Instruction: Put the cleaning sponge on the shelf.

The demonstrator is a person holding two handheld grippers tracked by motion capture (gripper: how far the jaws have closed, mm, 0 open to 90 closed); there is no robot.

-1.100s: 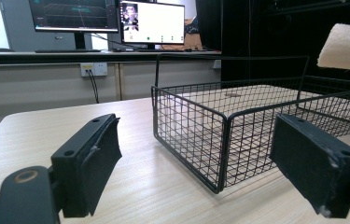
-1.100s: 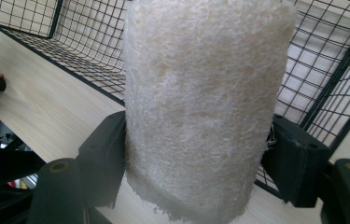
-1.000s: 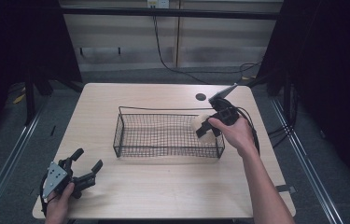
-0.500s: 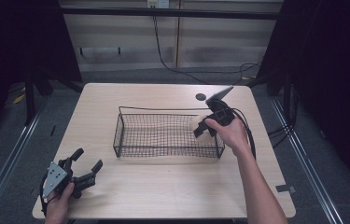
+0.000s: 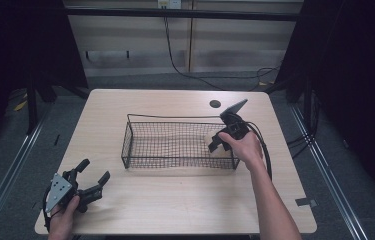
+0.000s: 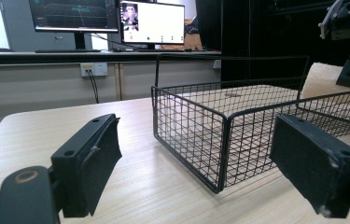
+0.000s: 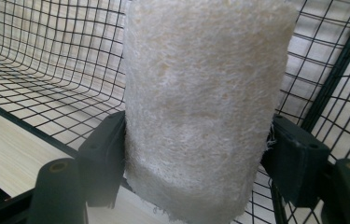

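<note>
The loofah sponge (image 7: 203, 107) sits between the two jaws of the right gripper (image 7: 196, 163), clamped from both sides, at the right end of the wire basket (image 5: 175, 142). The right gripper view shows its pale fibre close; in the high view the hand (image 5: 245, 147) hides it. Left gripper (image 5: 91, 179) rests at the table (image 5: 175, 210) front-left corner, jaws wide apart w/ nothing inside. The right arm reaches fwd over the basket's right end.

Overhead light is falling evenly on the table (image 5: 175, 210); surroundings at frame edges are staying dark. Monitors (image 6: 107, 18) upper left are glaring. Near jaws are blurring slightly; the basket (image 5: 175, 145) is casting soft shadows.
</note>
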